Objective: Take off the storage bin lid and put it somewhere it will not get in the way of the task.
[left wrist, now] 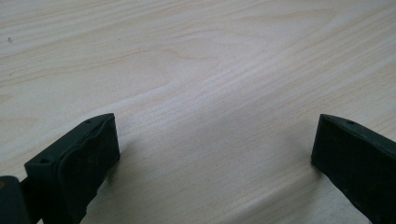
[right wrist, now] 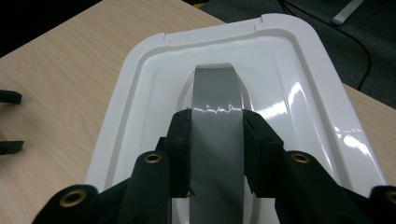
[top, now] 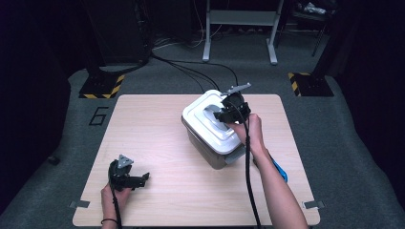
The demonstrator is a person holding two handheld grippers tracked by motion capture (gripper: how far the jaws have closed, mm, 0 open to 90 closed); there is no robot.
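A grey-walled box [top: 203,145] with a white lid [top: 210,125] stands right of the middle of the wooden table [top: 157,143]. A grey handle [right wrist: 215,86] arches over the lid [right wrist: 303,107]. My right gripper [right wrist: 217,130] is shut on that handle, one black pad pressed against each side. In the high view the right gripper [top: 229,113] sits over the top of the lid. My left gripper [top: 138,180] rests low at the table's front left, open. Its jaws [left wrist: 215,140] stand wide apart over bare wood. The left gripper's fingertips [right wrist: 9,97] show at the edge of the right gripper view.
A blue object [top: 282,171] lies by the table's right edge behind the right forearm. Black cables [top: 191,69] run over the floor behind the table. Yellow-and-black striped bases [top: 102,86] stand at the back corners.
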